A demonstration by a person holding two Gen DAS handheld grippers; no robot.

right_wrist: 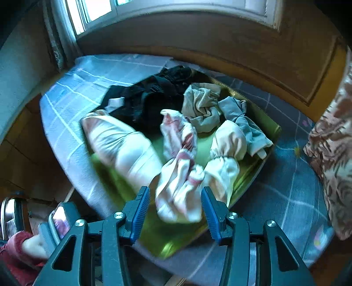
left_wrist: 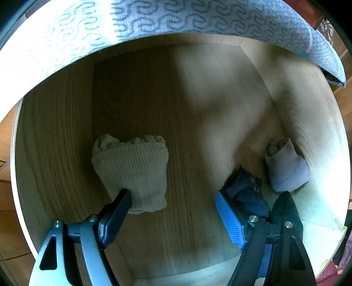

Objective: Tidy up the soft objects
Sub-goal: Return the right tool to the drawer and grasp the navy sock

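Observation:
In the left wrist view, my left gripper stands wide open inside a wooden drawer. A rolled beige sock lies on the drawer floor, and the left finger overlaps its near edge. By the right finger lie a navy sock roll, a blue-grey roll and a dark one. In the right wrist view, my right gripper is open over a green tray heaped with loose socks. A white-and-pink sock lies between its blue pads, which do not press on it.
A patterned grey cloth hangs over the drawer's far edge. The tray rests on a checked blue blanket, with black garments and grey socks on it. A floral pillow lies at right. A hand in a red sleeve shows at lower left.

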